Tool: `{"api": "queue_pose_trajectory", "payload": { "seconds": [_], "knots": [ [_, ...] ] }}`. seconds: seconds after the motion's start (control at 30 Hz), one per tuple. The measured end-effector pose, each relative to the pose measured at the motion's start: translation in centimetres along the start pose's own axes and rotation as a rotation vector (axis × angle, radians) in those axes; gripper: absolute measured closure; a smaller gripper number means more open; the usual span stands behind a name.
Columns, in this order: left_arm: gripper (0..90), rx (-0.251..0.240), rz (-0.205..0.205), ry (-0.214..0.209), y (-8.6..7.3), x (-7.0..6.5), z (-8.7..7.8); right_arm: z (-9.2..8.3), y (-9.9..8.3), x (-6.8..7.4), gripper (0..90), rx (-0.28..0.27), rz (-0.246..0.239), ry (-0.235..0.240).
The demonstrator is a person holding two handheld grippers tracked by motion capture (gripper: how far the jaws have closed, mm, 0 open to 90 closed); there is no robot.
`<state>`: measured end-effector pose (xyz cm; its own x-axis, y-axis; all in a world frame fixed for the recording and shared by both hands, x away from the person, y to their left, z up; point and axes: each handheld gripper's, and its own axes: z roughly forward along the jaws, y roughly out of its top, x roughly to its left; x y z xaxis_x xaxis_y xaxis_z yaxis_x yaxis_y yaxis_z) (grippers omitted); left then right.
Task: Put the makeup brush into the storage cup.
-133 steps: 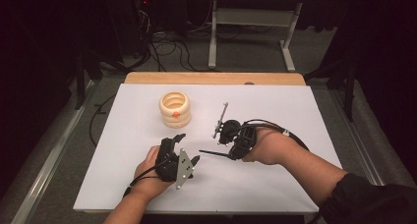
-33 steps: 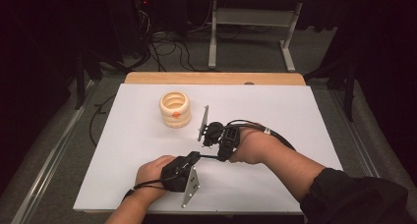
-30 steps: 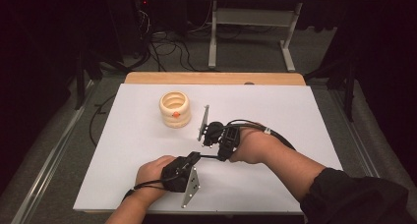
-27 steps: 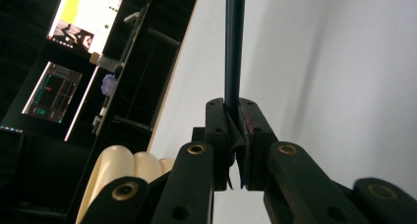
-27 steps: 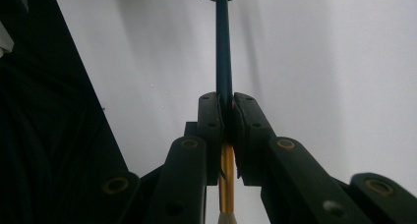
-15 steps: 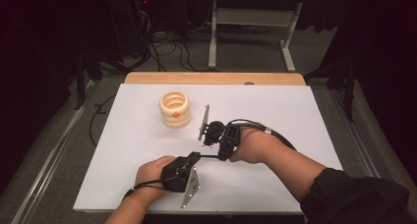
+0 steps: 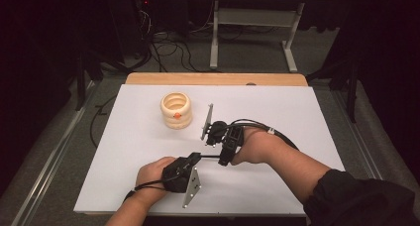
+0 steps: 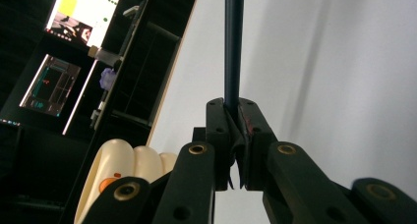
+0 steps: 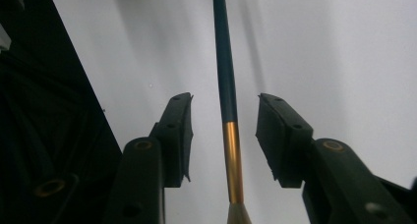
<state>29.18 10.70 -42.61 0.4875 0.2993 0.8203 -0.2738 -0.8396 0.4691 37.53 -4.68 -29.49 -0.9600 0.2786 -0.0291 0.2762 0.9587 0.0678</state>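
White table (image 7: pixel 307 112) lies under both my grippers, with dark floor behind it. My left gripper (image 8: pixel 235 135) pinches the thin end of a brush (image 9: pixel 223 86) tight. My right gripper (image 9: pixel 223 135) has just been opening, and its jaws now stand apart with the brush's gold band between them, touching neither. I think I am handing the brush over to the left. Next, I should pull the right gripper straight back without bumping the brush.

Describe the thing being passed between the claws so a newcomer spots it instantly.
On the white table, look between the two hands near the front edge. A thin dark brush lies level there, with a gold band and pale bristles, unlike the fat cream ring stack.
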Motion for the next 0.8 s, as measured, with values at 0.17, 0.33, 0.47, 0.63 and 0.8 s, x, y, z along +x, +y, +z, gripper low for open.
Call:
{"api": "queue_pose_trajectory", "payload": {
  "seconds": [0.17,0.33,0.47,0.63,0.8],
  "knots": [
    [85.6,0.002,-0.004,-0.003,0.0,0.1,0.0,-0.2,-0.4,-0.2,48.1,-0.007,-0.009,-0.016],
    [85.6,0.007,0.004,0.002,0.0,0.1,-0.1,-0.7,-1.1,-0.7,37.4,-0.013,0.008,-0.033],
    [85.6,0.011,0.002,0.005,-0.1,0.2,-0.1,-1.1,-1.8,-1.0,25.5,-0.032,0.011,-0.053],
    [85.6,0.022,-0.022,0.01,-0.3,0.5,-0.2,-1.5,-2.6,-1.4,13.3,-0.051,0.039,-0.093],
    [85.6,0.036,-0.036,0.019,-0.8,0.8,-0.2,-1.6,-3.6,-1.7,7.5,-0.052,0.044,-0.106]
  ]
}}
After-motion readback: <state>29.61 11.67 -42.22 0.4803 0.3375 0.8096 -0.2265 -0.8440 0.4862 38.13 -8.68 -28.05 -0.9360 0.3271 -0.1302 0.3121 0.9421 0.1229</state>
